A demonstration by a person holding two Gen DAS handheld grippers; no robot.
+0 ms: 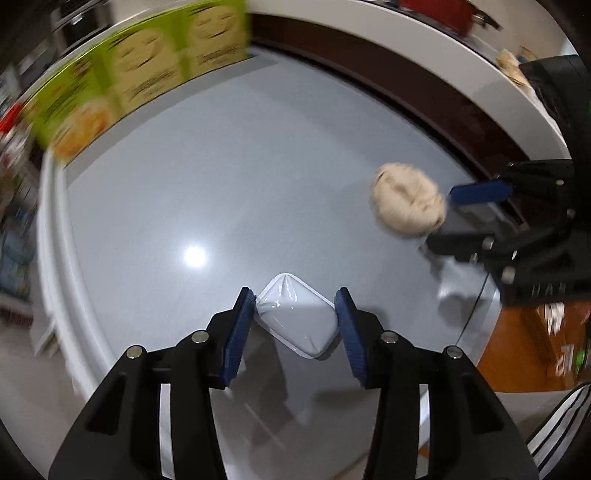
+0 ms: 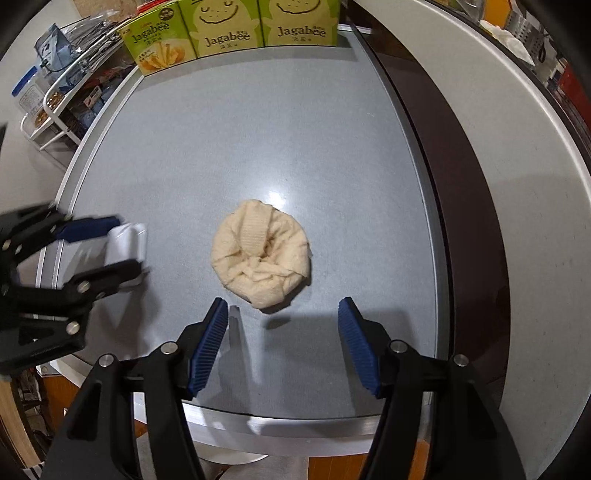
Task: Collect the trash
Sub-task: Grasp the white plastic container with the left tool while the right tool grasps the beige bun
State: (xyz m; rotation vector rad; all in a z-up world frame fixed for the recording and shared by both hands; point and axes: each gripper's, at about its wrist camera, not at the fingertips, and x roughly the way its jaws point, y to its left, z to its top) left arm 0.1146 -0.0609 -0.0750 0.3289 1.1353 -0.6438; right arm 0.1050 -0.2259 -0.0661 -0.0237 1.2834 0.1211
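My left gripper [image 1: 295, 301] is shut on a small white sealed plastic packet [image 1: 299, 321] and holds it over the grey tabletop [image 1: 221, 192]; the packet also shows in the right wrist view [image 2: 125, 243] between the left gripper's blue pads. A crumpled beige paper towel [image 2: 260, 253] lies on the table in the middle. My right gripper [image 2: 282, 308] is open just in front of the towel, pads either side and apart from it. In the left wrist view the towel [image 1: 406, 203] sits at the right gripper's tip.
Green Jagabee snack boxes [image 2: 229, 26] stand along the table's far edge. A dark wood strip and white counter [image 2: 517, 184] run along the right side. A wire rack with packaged goods [image 2: 55, 92] stands at the far left, off the table.
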